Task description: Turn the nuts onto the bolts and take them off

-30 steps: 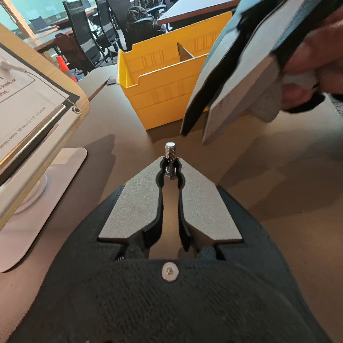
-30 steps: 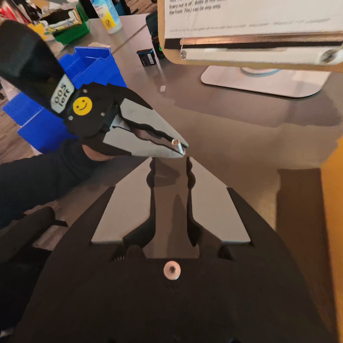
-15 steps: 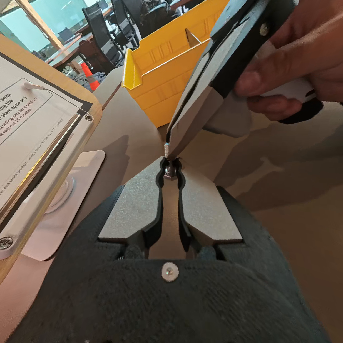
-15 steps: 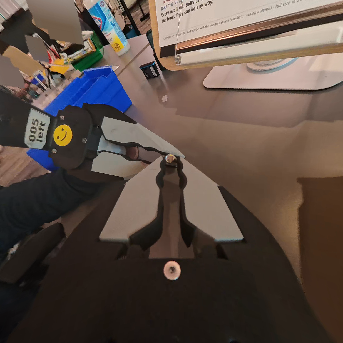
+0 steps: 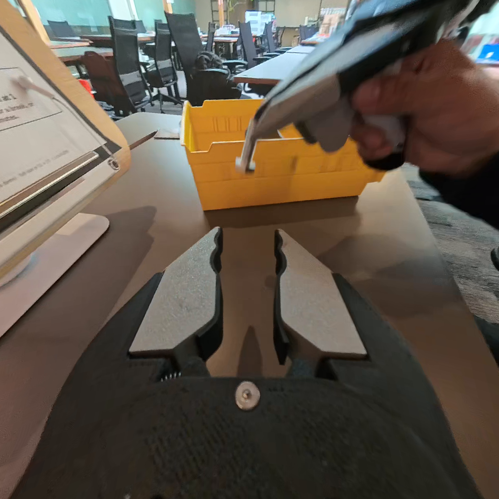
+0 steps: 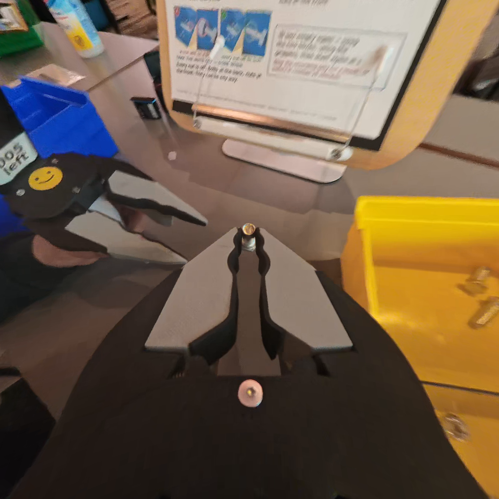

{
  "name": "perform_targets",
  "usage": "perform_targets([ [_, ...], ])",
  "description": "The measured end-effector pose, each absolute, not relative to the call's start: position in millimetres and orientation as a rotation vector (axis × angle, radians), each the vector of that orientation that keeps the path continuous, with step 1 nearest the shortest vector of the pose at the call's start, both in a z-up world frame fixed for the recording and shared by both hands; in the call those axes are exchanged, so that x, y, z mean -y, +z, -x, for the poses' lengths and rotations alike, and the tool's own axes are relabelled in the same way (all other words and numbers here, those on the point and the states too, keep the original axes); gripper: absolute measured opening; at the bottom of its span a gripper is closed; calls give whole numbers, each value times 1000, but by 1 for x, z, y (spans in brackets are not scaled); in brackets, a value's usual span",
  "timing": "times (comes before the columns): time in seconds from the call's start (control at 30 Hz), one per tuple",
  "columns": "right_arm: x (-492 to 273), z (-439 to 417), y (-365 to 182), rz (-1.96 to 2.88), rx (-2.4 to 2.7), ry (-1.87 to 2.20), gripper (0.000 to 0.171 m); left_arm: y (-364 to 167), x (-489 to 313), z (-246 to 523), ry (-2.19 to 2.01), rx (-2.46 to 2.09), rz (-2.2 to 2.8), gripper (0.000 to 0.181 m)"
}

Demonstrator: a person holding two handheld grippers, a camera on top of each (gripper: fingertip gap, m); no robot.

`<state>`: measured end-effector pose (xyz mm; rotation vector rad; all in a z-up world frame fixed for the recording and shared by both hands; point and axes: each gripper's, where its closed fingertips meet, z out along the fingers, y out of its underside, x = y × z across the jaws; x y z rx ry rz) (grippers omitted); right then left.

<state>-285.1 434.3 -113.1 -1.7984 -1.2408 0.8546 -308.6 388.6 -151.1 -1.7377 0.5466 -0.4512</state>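
A silver bolt (image 6: pixel 248 235) is clamped at the tips of my right gripper (image 6: pixel 248 229), which is shut on it. In the left wrist view the same bolt (image 5: pixel 247 152) hangs head down from the right gripper (image 5: pixel 256 122), in front of the yellow bin (image 5: pixel 270 186). My left gripper (image 5: pixel 248 237) is open and empty, low over the brown table. It also shows in the right wrist view (image 6: pixel 195 241), jaws apart, to the left of the bolt. I see no nut on the bolt.
The yellow bin (image 6: pixel 405 208) on the right holds loose bolts (image 6: pixel 483 310) and a nut (image 6: pixel 456 429). A blue bin (image 6: pixel 62 121) stands at the left. A wooden stand with an instruction sheet (image 6: pixel 283 67) is behind, and shows at the left (image 5: pixel 40 135) too. Office chairs stand beyond the table. Left tips to right tips: about 7 cm.
My right gripper closed on the bolt that my left gripper held. The left gripper opened and let go. The right gripper carried the bolt away toward the yellow bin.
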Motion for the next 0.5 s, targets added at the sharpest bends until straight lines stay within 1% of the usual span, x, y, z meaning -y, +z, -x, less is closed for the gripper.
perform_targets([
  [0.03,-442,282,-100,1780,1212,819,7,-154,-390,312,-426,-540,1750,35],
  [0.13,-476,270,-60,1740,1112,725,6,-169,-395,320,-395,-513,1833,33],
  [0.23,-521,257,-48,1775,1048,600,6,-182,-398,323,-371,-509,1895,32],
  [0.33,-557,257,-59,1872,1053,549,6,-184,-399,327,-361,-494,1919,32],
  [0.4,-569,261,-84,1995,1119,547,7,-185,-400,330,-347,-489,1920,32],
  [0.47,-575,264,-97,2006,1179,528,14,-190,-401,334,-328,-484,1936,32],
  [0.5,-577,263,-99,1981,1202,501,14,-192,-401,336,-317,-484,1941,32],
])
